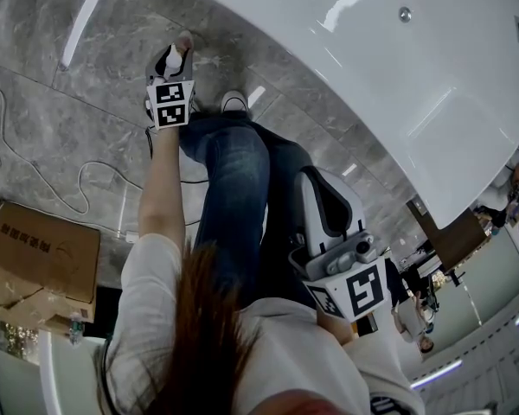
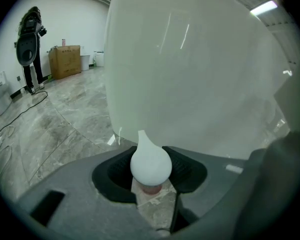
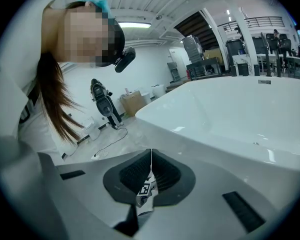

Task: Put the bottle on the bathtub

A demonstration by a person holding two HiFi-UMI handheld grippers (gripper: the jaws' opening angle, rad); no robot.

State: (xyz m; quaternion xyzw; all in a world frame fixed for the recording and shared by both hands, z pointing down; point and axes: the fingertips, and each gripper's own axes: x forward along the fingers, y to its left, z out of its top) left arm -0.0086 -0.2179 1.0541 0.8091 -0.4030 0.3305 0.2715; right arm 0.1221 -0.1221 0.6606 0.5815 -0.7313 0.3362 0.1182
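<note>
Left claw clenched on white bottle near bathtub; right claw clenched, empty.

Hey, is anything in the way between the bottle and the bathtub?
Nothing visible. The left claw grips the bottle close to the bathtub, whose outer wall rises straight ahead; only floor lies between them.

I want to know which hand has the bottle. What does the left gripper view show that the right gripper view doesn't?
Only the left gripper view: the white bottle clamped in the left gripper, before the outer wall of the bathtub. Only the right gripper view: the right gripper, shut and empty, and the bathtub's inside. Both: the bathtub and the marble floor.
</note>
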